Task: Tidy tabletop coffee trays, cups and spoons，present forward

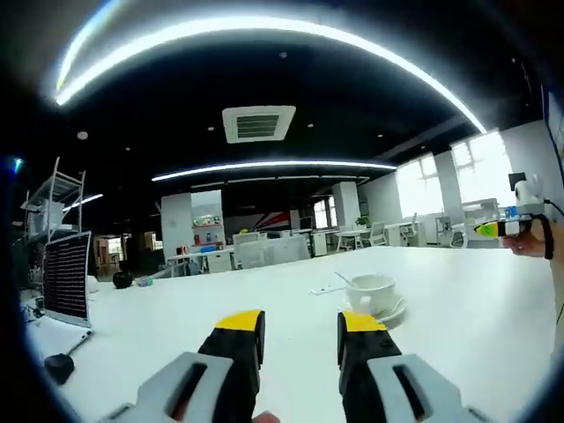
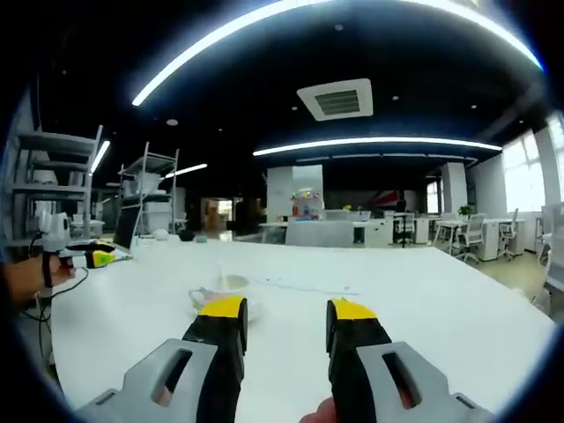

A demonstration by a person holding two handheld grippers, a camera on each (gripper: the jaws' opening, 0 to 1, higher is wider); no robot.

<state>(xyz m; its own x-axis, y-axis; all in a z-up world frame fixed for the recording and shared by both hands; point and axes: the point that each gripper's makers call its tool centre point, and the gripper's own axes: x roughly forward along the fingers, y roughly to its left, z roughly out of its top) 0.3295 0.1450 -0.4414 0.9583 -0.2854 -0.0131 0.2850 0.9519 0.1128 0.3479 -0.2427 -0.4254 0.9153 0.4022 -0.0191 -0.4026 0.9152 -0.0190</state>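
Note:
A white cup [image 1: 370,289] stands on a white saucer [image 1: 392,312] on the white table [image 1: 176,317], just beyond my left gripper's right jaw. A spoon [image 1: 342,278] leans in the cup, and a thin pale piece [image 1: 324,289] lies flat to its left. My left gripper [image 1: 300,330] is open and holds nothing. In the right gripper view the same cup [image 2: 227,283] sits partly behind the left jaw of my right gripper [image 2: 288,313], which is open and bare. Each gripper appears at the far edge of the other's view, the right gripper [image 1: 498,229] and the left gripper [image 2: 95,257], both held in a hand.
A black grid panel [image 1: 68,275] stands at the table's left end, with a black ball [image 1: 122,280] behind it and a black weight on a cable [image 1: 57,366] near the edge. Metal shelves [image 2: 150,189] and office desks [image 2: 335,231] lie beyond the table.

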